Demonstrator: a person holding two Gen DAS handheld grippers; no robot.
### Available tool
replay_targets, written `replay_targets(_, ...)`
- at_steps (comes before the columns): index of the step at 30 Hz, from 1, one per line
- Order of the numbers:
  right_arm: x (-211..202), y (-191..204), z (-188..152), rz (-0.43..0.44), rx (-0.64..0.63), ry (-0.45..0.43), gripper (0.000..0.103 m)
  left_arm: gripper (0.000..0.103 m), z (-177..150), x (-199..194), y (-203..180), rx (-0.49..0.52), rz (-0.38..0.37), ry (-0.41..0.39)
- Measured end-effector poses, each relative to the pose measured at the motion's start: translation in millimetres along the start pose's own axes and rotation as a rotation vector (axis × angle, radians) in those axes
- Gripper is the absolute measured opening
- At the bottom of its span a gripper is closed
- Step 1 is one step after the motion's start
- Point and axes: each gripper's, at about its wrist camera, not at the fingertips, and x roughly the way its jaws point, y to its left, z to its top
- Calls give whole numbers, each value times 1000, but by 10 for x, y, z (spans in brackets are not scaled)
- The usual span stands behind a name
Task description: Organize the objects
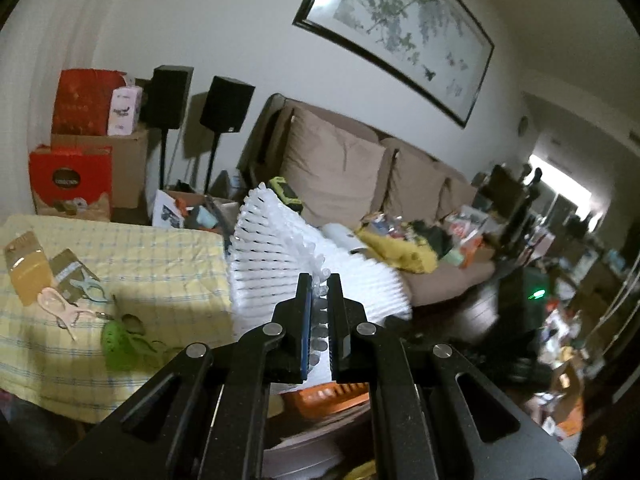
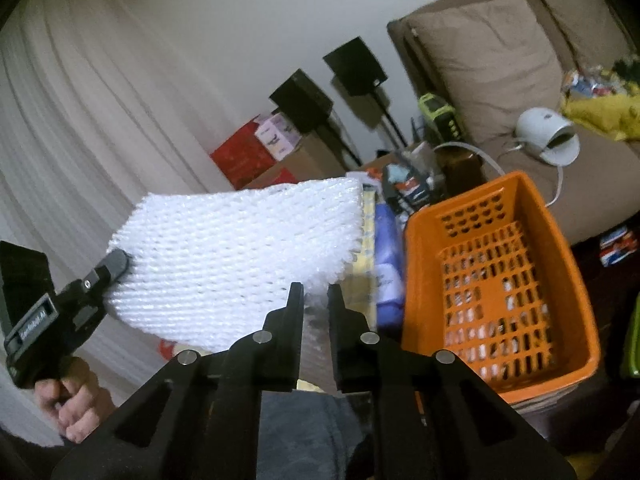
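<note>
Materials & finish
White foam net sheet [image 2: 240, 256]: soft, ribbed, matt. Orange basket [image 2: 500, 280]: smooth perforated plastic. Tablecloth [image 1: 120, 280]: checked cloth, creased.

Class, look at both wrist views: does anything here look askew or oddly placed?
Yes. The white foam mesh sheet hangs in mid-air, tilted and bowed, pinched at opposite edges by the left gripper and right gripper, beside the empty orange plastic basket.

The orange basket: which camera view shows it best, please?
The right wrist view. There the orange basket is seen whole from above, with its slotted walls and floor, beside the white foam net. In the left wrist view, only a small orange part shows below the left tongs, mostly hidden.
</note>
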Motion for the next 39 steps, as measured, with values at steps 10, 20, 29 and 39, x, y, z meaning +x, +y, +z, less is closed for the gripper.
replay_targets(10, -170, 164, 27, -115, -79, -34, 10, 6, -140, 234, 48, 23, 164, 68)
replay_targets(20, -125, 209, 3, -179, -117, -24, 10, 6, -213, 374, 24, 35, 181, 102)
replay_targets(29, -179, 174, 1, -234, -127, -31, 10, 6, -297, 514, -52, 49, 180, 138)
replay_targets(39, -186, 153, 28, -237, -114, -37, 10, 6, -322, 577, -29, 34, 171, 164)
